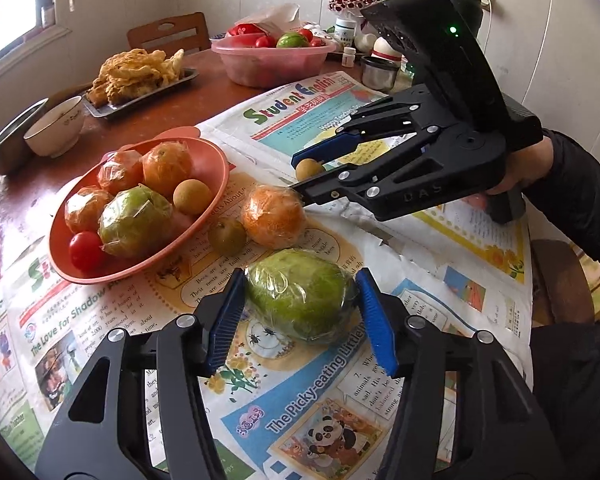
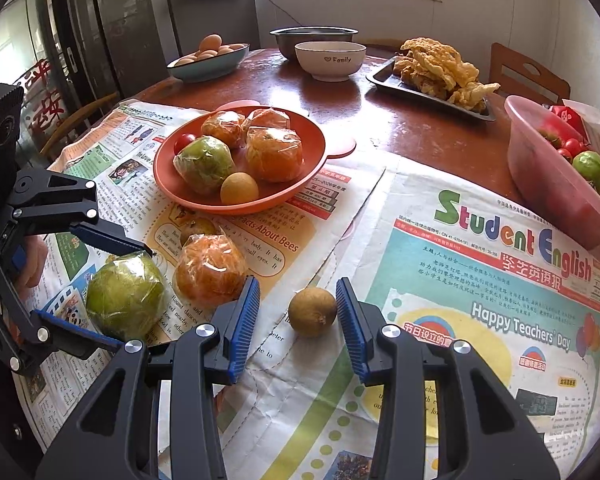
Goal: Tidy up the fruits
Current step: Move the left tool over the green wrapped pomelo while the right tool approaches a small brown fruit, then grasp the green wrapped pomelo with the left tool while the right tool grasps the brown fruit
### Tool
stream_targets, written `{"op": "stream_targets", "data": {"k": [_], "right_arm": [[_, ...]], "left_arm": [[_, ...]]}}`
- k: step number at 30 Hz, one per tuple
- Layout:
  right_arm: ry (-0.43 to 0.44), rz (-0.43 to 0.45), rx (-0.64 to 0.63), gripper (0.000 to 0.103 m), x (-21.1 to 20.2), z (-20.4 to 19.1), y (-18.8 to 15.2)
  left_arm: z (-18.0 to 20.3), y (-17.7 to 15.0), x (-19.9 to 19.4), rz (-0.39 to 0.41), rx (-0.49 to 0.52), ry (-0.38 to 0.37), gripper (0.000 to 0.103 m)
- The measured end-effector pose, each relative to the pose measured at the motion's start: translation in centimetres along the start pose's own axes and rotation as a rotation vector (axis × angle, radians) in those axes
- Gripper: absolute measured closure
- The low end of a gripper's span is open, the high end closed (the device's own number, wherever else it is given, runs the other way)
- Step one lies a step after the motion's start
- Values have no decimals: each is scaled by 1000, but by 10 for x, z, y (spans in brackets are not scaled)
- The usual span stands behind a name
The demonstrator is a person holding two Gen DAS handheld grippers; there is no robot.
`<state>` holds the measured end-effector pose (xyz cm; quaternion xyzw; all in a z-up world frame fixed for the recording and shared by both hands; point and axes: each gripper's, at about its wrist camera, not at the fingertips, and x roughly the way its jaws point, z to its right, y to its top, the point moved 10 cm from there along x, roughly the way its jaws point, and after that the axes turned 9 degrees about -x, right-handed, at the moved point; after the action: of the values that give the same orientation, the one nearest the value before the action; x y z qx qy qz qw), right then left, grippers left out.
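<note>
At a newspaper-covered table [image 2: 440,184], my left gripper [image 1: 300,312] stands spread around a plastic-wrapped green fruit [image 1: 302,294] lying on the paper, one blue pad [image 1: 224,320] just beside its left end and the other near its right end; whether either pad touches the wrap I cannot tell. My right gripper [image 2: 298,320] is likewise spread, its blue fingers on either side of a small brown longan [image 2: 312,312] that rests on the newspaper with clear gaps on both sides. In the left wrist view the same gripper reaches in from the right, the little round fruit between its fingertips. Just beyond the green fruit lie a wrapped orange [image 1: 274,216] and a small olive-brown fruit [image 1: 227,236], close together and near the rim of the orange plate [image 1: 216,172]. The plate holds three wrapped oranges, a wrapped green fruit, a tan longan [image 1: 192,197] and a cherry tomato [image 1: 85,250]. Farther back on the bare wood stand a pink basin [image 1: 274,62] of tomatoes and a green fruit, a metal tray of fried dough [image 1: 140,72], a white bowl [image 2: 330,60] marked "Family", a steel bowl [image 2: 314,34] behind it and a dish of eggs [image 2: 208,60]
</note>
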<state>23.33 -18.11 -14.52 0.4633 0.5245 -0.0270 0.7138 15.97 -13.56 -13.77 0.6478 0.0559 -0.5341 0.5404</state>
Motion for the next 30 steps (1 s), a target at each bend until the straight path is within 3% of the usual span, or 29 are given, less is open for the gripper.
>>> {"op": "stream_targets", "data": {"k": [9,30], "right_arm": [[-13,1,13,80,-3,5,-3],[-34,35,-10,81,-22,3,9]], "left_arm": [[1,-2,0,-2,9,2,56],[4,5,-8,23,15,-2,56]]}}
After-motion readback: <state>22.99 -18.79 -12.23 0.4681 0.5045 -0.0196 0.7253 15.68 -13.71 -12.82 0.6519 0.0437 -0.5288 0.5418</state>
